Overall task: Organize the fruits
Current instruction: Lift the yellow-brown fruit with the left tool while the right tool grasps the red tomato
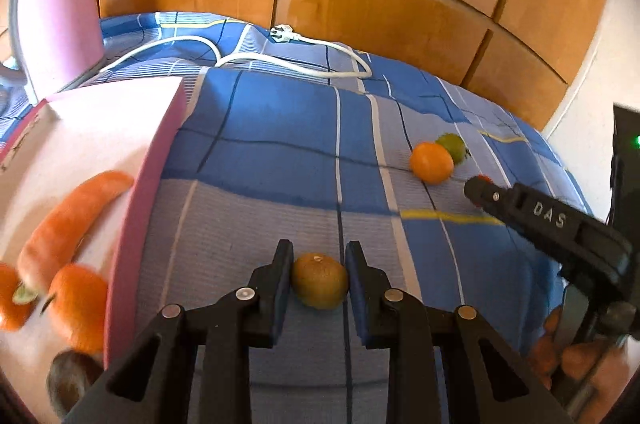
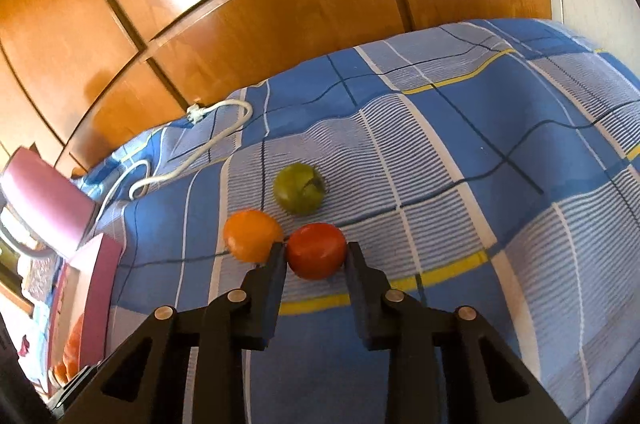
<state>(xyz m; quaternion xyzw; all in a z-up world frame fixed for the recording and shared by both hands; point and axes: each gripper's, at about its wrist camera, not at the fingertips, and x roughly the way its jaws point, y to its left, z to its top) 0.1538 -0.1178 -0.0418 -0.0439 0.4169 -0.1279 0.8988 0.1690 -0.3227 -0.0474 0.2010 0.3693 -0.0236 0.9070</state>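
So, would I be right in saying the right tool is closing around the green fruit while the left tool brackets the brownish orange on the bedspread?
Not quite: the right tool is around the red fruit, as the right wrist view shows. The green fruit lies apart, further off. The left tool does bracket the brownish orange on the bedspread.

On the bedcover (image 1: 280, 151) the box (image 1: 132, 207) with fruits inside lies at the left, three fruits (image 2: 298, 188) together at the right, a cable (image 1: 320, 63) behind them.

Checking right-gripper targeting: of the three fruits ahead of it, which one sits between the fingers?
The red fruit, flanked by the right gripper and its fingers. The orange fruit lies outside the left finger; the green fruit sits farther back.
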